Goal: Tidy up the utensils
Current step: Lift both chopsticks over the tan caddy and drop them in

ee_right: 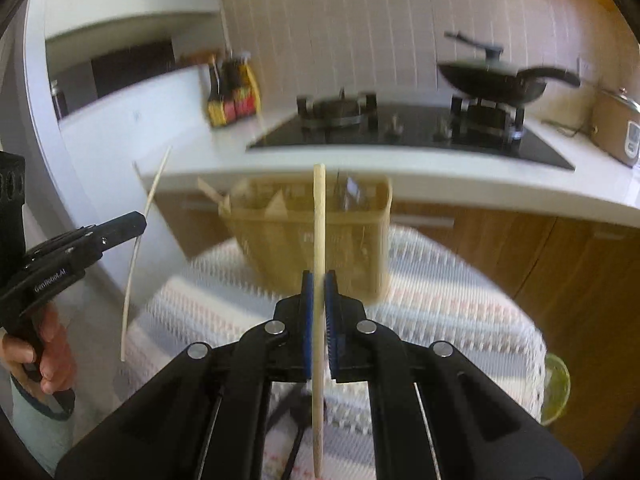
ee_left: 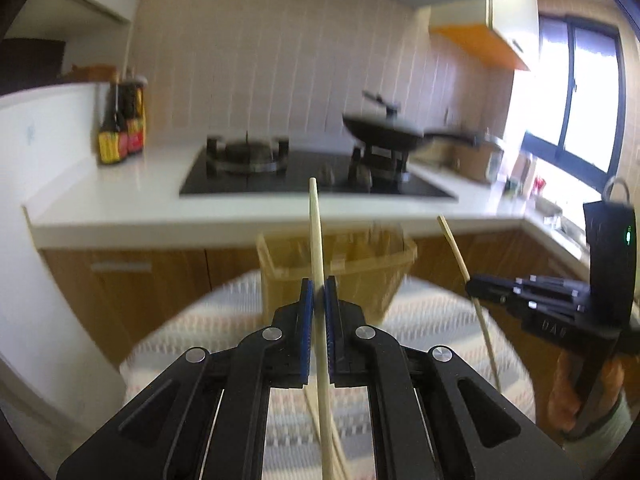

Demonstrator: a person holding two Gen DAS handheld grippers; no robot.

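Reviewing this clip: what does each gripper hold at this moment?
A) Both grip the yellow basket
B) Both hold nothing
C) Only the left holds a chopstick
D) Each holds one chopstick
D: the left gripper is shut on a chopstick, and the right gripper is shut on another chopstick; the yellow basket stands untouched ahead.

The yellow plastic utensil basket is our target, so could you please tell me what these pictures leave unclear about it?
- Yellow plastic utensil basket contents: motion-blurred in both wrist views.
- Basket base: hidden behind the right hand-held gripper and its wooden chopstick.
- Left wrist view: left hand-held gripper covers the basket's middle.
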